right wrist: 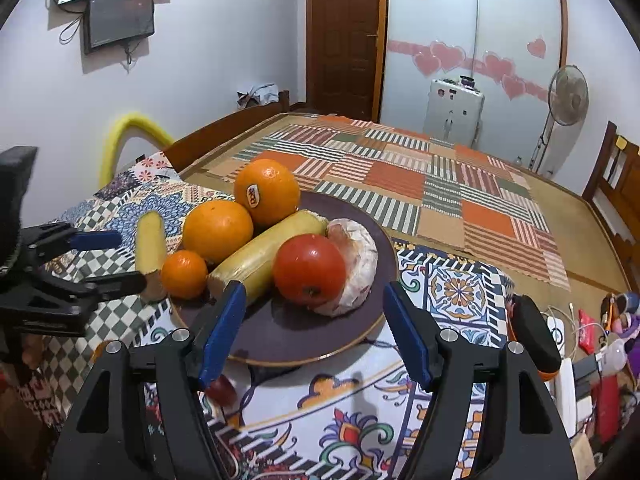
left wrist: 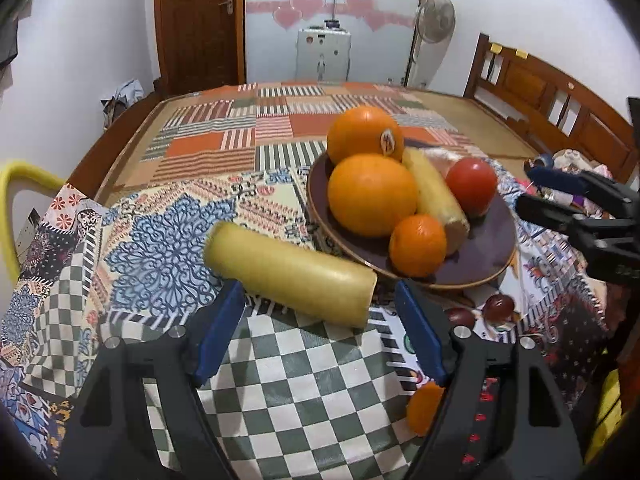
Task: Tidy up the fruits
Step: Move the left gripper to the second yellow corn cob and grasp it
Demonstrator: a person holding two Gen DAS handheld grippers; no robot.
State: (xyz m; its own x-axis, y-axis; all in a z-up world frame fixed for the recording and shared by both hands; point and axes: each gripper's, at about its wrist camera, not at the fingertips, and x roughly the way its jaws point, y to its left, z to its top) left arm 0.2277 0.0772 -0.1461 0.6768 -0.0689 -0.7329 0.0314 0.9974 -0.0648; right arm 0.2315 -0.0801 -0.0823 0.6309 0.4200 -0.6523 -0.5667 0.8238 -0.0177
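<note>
Peeled fruit on plate clear only from right wrist; both grippers spread, empty.

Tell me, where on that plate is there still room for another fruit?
The near part of the plate is bare, in front of the tomato. The far left is crowded: two oranges, a small orange and a yellow stick touch.

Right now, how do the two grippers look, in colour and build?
Both look alike. The left gripper and right gripper have black plastic bodies with triangular cut-outs, silver round bolts, and flat blue pads inside the fingers. No cables or sleeves show.
</note>
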